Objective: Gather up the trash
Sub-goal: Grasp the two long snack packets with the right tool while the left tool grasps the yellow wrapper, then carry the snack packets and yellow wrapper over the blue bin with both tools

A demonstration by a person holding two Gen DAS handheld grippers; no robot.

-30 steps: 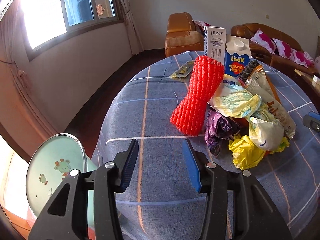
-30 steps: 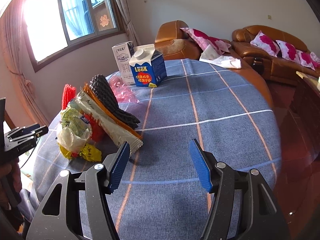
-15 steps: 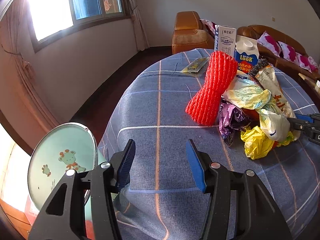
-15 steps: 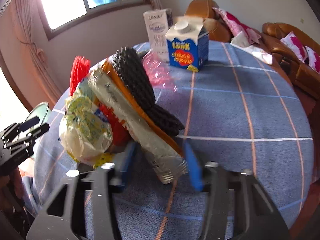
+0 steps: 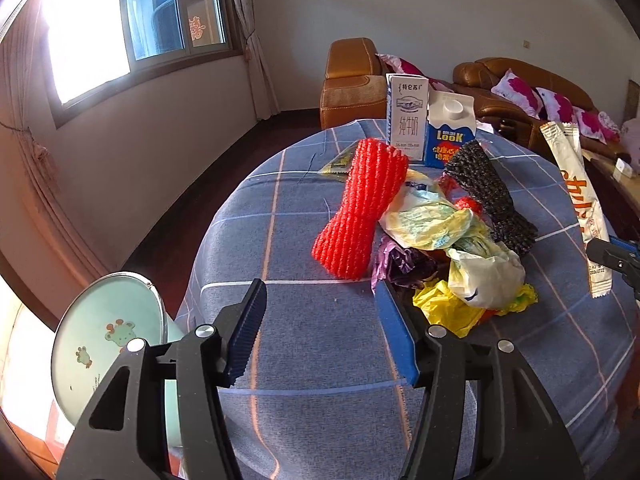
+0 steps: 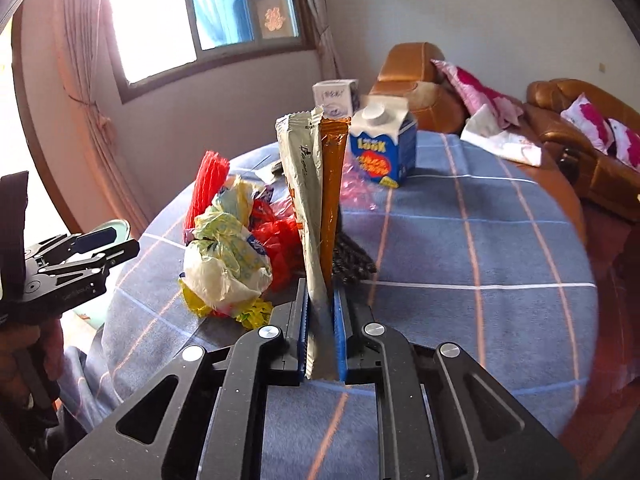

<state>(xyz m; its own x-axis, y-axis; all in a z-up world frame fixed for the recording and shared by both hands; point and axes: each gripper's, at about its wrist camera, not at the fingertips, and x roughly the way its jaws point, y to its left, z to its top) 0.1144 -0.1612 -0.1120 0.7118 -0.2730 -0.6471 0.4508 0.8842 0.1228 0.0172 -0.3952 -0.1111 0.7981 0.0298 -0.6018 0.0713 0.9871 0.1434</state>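
Low in the frame, the right gripper (image 6: 321, 336) pinches an upright snack wrapper (image 6: 314, 204), while the left gripper (image 5: 320, 332) gapes wide, holding nothing.

Blue-checked table (image 5: 304, 364) — trash pile (image 5: 436, 232), cartons (image 5: 430, 126)

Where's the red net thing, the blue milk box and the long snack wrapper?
Red foam mesh sleeve (image 5: 362, 208): left wrist view, its middle.
Blue LOOK milk carton (image 6: 382, 156): right wrist view, its front face.
Long silver-and-orange snack wrapper (image 6: 310, 184): right wrist view, its silver side.
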